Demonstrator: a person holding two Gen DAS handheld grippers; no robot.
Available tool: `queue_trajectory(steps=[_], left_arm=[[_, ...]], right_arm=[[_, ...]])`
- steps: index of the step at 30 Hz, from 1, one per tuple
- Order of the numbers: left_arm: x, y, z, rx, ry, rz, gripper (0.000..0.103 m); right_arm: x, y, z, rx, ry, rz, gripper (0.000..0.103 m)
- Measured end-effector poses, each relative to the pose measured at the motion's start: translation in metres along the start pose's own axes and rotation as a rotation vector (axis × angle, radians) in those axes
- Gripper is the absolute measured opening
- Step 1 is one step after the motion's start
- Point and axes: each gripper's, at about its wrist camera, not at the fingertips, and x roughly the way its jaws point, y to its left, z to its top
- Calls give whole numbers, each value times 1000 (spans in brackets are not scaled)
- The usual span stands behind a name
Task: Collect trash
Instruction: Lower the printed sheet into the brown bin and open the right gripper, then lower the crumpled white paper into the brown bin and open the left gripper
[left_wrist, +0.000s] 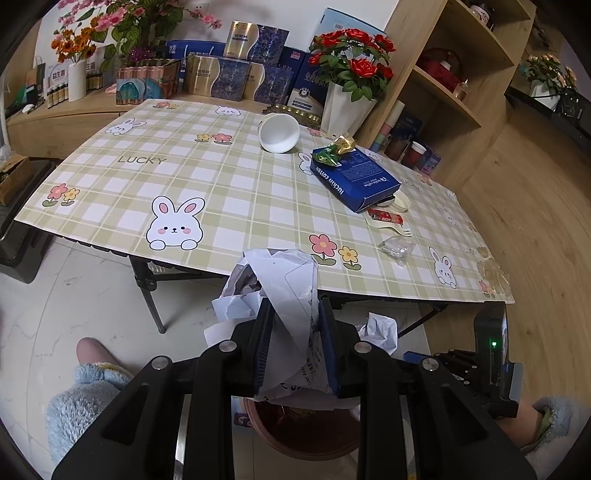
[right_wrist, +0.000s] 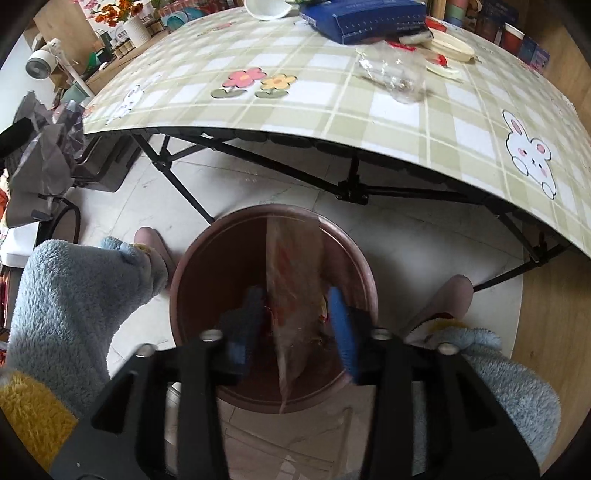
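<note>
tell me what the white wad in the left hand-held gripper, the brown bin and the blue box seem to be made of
White wad: paper, matte, with sharp creases and printed text.
Brown bin: probably moulded plastic, smooth with a slight sheen along its rolled rim; glazed clay can't be ruled out.
Blue box: printed cardboard, with flat panels, folded edges and a perforated tear strip in the right wrist view.

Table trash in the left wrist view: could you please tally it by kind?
Cup: 1
Box: 1
Wrappers: 3, green-gold, red, clear
Cutlery: 2, spoon, fork
Total: 7, leaving out an unclear glassy patch at the edge.
</note>
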Motion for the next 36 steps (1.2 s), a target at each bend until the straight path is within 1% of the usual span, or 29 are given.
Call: queue_trajectory(steps=[1, 3, 5, 6, 7, 10, 17, 21, 26, 36], left_arm=[[0, 0, 0, 0, 1, 0, 25], [1, 0, 0, 2, 3, 1, 25], [2, -1, -1, 6, 7, 2, 25], [2, -1, -2, 7, 9, 3, 25], [3, -1, -2, 8, 12, 3, 25], [6, -1, -3, 11, 26, 5, 26], [15, -6, -5, 30, 58, 5, 26], [21, -12, -6, 50, 80, 8, 26], [32, -22, -8, 92, 116, 16, 27], [49, -46, -12, 176, 166, 1, 27]], right_arm=[[-1, 1, 1, -3, -6, 3, 58], [-6, 3, 3, -9, -25, 3, 64], [-11, 2, 5, -5, -50, -4, 79], [-16, 0, 7, 3, -71, -5, 83], [-21, -2, 9, 15, -95, -5, 90], [-35, -9, 16, 42, -144, -12, 96], [-72, -26, 28, 107, -283, -25, 97], [-85, -31, 31, 114, -334, -31, 97], [-93, -32, 31, 119, -366, -24, 97], [-102, -35, 28, 118, -391, -11, 97]])
